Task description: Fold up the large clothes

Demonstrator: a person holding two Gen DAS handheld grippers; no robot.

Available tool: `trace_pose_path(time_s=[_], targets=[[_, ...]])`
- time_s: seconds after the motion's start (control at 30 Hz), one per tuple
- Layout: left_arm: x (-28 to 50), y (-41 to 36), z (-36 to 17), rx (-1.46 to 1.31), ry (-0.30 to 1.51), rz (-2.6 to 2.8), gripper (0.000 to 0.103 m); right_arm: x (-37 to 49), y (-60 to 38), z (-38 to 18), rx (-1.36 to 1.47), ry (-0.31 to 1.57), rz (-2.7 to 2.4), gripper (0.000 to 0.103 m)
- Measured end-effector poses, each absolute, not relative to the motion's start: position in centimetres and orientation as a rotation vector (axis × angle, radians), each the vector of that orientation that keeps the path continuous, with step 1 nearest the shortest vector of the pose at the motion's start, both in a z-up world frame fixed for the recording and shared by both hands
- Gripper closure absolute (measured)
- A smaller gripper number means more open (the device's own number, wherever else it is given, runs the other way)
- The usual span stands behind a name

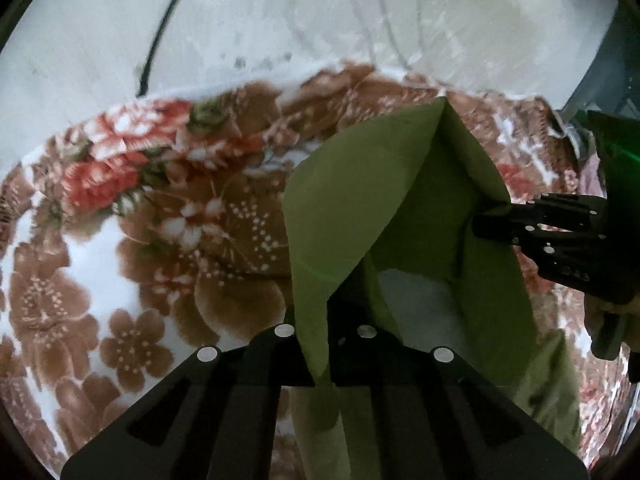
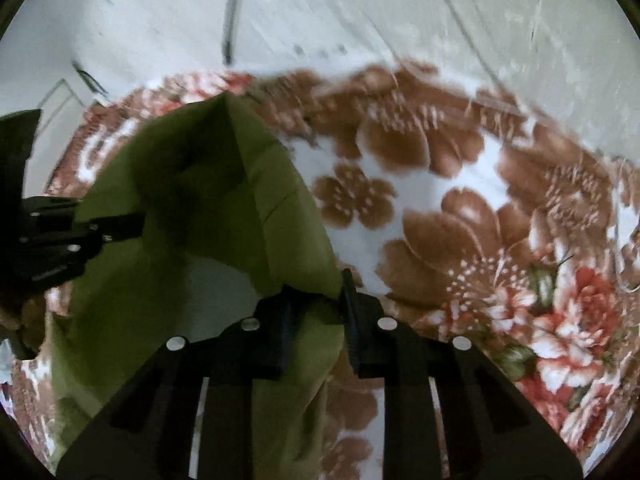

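Observation:
An olive green garment [image 1: 360,184] hangs lifted above a floral blanket [image 1: 120,240], held between both grippers. My left gripper [image 1: 322,340] is shut on one edge of the garment, which drapes down between its fingers. My right gripper [image 2: 316,320] is shut on the garment [image 2: 200,200] at its other edge. The right gripper also shows in the left wrist view [image 1: 496,220], pinching the cloth from the right. The left gripper shows in the right wrist view [image 2: 120,232], pinching it from the left. The garment sags between them into a loose pocket.
The brown, red and white floral blanket [image 2: 460,220] covers the surface below. A pale wall [image 1: 280,12] with a dark cable [image 1: 160,32] stands behind. A grey object [image 1: 600,76] sits at the far right.

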State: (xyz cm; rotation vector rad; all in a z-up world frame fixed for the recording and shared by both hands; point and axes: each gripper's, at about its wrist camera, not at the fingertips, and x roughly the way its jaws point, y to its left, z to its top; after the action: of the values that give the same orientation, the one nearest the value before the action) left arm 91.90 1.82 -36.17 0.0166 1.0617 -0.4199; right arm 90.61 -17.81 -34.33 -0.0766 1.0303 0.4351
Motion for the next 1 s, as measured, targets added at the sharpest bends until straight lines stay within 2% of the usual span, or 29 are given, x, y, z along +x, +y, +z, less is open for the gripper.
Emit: trace_pose_path(time_s=[0.27, 0.47, 0.73, 1.0], targets=[[85.4, 2.7, -29.9, -0.017, 0.989, -0.464, 0.102, 84.0, -17.9, -28.1, -0.043, 0.978, 0.488, 0.081], [76.7, 3.1, -26.6, -0.006, 0.959, -0.523, 0.101, 76.3, -17.4, -26.2, -0.024, 0.997, 0.572, 0.081], [65.7, 4.1, -28.6, -0.039, 1.007, -0.527, 0.101, 66.1, -16.7, -28.4, -0.048, 1.069, 0.620, 0.082], [56.8, 3.7, -34.5, 0.010, 1.072, -0.496, 0.101, 58.2, -16.7, -34.1, -0.097, 1.167, 0.613, 0.082]])
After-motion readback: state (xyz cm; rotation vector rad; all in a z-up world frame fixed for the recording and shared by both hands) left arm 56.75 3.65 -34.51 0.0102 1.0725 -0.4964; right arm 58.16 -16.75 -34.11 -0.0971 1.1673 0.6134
